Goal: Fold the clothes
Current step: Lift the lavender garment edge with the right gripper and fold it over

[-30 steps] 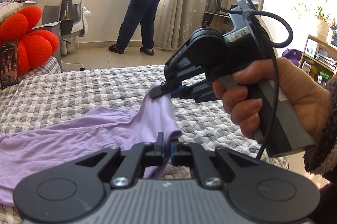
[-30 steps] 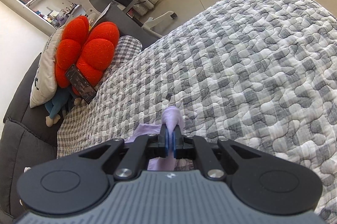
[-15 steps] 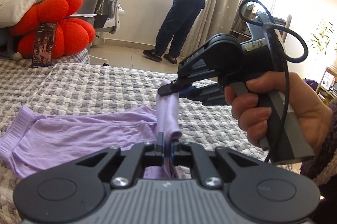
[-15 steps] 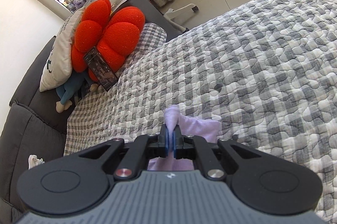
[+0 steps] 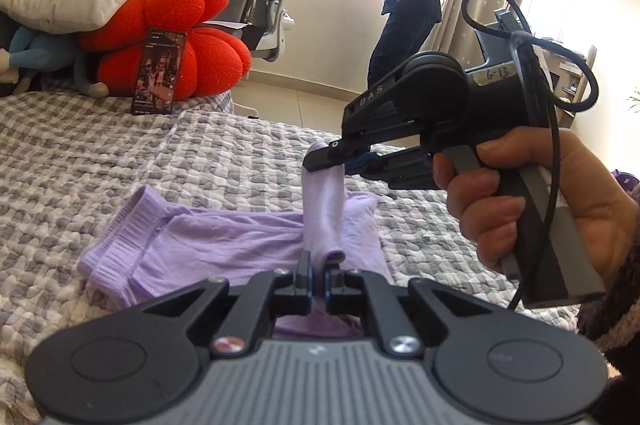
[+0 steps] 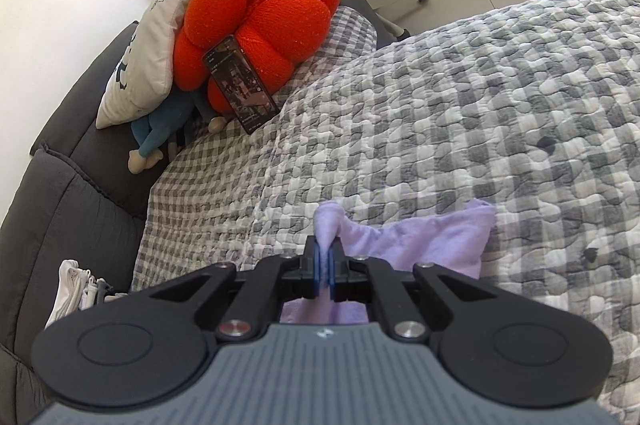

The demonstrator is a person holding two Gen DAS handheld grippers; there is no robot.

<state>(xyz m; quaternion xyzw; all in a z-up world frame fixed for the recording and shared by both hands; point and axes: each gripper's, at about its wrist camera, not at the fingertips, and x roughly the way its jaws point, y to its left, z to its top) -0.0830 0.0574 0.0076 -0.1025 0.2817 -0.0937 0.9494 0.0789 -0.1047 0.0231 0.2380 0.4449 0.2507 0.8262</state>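
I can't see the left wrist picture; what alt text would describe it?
Two handheld grippers, the left gripper in front and the right gripper beyond, both pinch a lilac garment over a grey checked quilt. A red cushion sits behind.

garment's near edge behind claw

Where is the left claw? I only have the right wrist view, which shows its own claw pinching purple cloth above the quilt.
Observer: The left claw is shut on the same purple garment, near the right claw.
Reviewer: Is the cloth between them slack?
Observer: No, a narrow strip of it runs nearly straight from one claw to the other.
Reviewer: And the rest of the garment?
Observer: It lies on the quilt, with a ribbed hem at its left end.
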